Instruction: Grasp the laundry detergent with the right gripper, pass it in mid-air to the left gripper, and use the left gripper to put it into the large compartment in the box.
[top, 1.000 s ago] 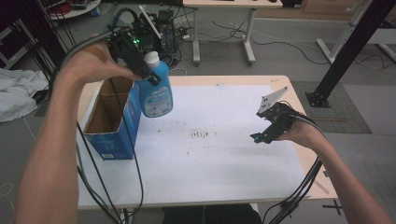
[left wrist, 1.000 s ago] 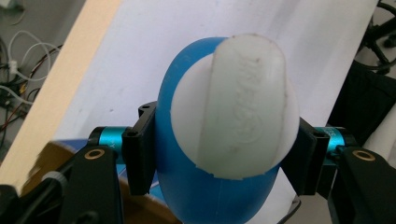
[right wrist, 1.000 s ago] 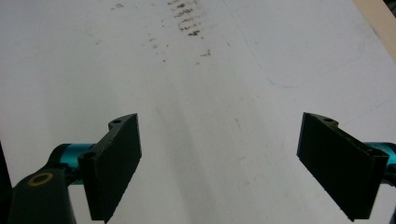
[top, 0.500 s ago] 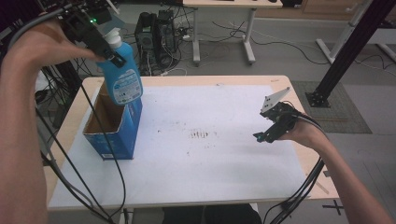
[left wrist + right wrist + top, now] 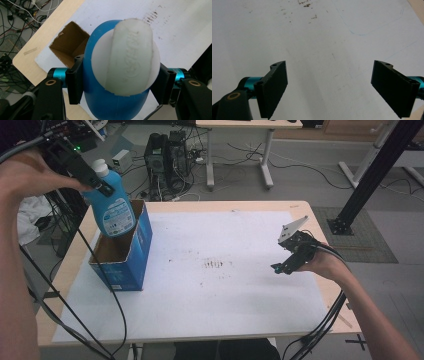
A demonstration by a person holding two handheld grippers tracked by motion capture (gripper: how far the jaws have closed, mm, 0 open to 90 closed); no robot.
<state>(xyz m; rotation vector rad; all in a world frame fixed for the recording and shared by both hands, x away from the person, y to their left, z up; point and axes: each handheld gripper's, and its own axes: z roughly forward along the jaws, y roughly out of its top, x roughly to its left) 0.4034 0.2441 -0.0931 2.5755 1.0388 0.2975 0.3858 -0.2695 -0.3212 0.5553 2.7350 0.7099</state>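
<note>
Table: a light wooden top [image 5: 320,222] almost wholly covered by a white sheet [image 5: 220,310]; the sheet carries a patch of small brown specks [image 5: 214,264] near its middle.
Room: grey floor behind the table, with a second desk [image 5: 240,150], computer towers [image 5: 167,152] and loose cables (a black angled post stands at the far right).
Box: a blue cardboard box [image 5: 131,255] stands open-topped at the table's left edge, its brown inside showing.
Bottle: a blue bottle [image 5: 111,205] with a white cap hangs tilted in the air, its base just over the box's opening.
Left gripper: the left gripper [image 5: 97,184] is clamped on the bottle's neck, a pad pressing each side.
Right gripper: the right gripper [image 5: 284,266] hovers low over the sheet's right part, jaws spread wide with nothing between them.
Left gripper view: looks straight down on the white cap [image 5: 131,56], blurred and close, with the box's opening [image 5: 68,41] below and to the left (the bottle's label cannot be seen from here).
Right gripper view: the two black pads [image 5: 274,87] stand well apart over bare sheet, and a faint blue pen outline [image 5: 374,27] shows that the high view is too coarse to give.
</note>
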